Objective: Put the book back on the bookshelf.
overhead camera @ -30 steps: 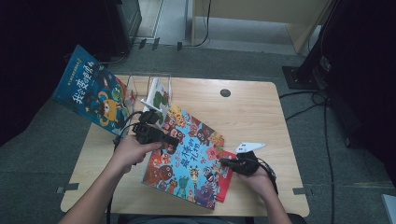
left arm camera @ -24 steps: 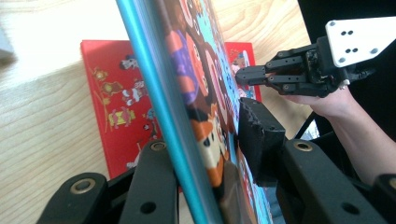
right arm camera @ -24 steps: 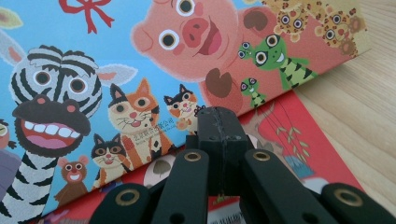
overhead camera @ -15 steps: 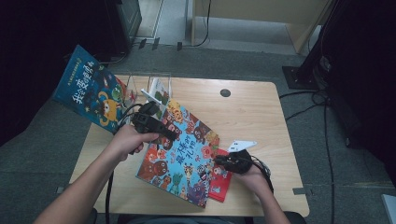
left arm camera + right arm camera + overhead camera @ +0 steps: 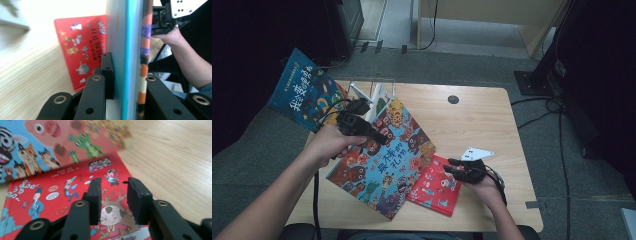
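The animal picture book (image 5: pixel 384 160) is pinched at its edge by the left gripper (image 5: pixel 379 139), whose jaws have just been closing, and is seen tilted above the table (image 5: pixel 492 125). Large Chinese characters are printed on its cover; they cannot be read with confidence. The red book (image 5: pixel 57 195) lies partly hidden beneath it. The right gripper (image 5: pixel 113 195), its jaws just opened and holding nothing, is poised over the red book's cover. A blue book (image 5: pixel 304 100) at the left is cut off by shadow.

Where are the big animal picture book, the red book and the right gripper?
Animal picture book (image 5: pixel 384 165): high view, middle of its cover.
Red book (image 5: pixel 434 187): high view, its uncovered right part.
Right gripper (image 5: pixel 452 167): high view, between its open jaw tips.
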Action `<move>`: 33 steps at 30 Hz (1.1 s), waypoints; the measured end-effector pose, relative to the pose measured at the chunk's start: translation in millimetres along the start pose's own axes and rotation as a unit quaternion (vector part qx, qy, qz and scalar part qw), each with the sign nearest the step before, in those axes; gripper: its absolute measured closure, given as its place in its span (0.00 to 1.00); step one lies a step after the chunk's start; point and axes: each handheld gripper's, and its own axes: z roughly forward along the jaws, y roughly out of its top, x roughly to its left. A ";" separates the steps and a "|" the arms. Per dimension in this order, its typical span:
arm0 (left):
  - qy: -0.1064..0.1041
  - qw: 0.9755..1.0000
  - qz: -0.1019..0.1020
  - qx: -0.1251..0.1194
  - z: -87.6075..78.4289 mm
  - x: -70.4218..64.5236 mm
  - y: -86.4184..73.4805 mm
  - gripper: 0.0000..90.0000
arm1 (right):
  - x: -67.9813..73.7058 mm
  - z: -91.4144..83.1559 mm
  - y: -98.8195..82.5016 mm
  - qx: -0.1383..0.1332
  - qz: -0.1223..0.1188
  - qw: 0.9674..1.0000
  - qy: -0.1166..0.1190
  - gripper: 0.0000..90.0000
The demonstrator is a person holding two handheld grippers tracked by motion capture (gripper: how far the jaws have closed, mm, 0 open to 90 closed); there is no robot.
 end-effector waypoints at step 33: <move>0.060 0.988 -0.109 -0.090 -100.5 38.3 -88.8 0.90 | -12.8 42.6 12.5 0.037 0.011 0.999 -0.011 0.45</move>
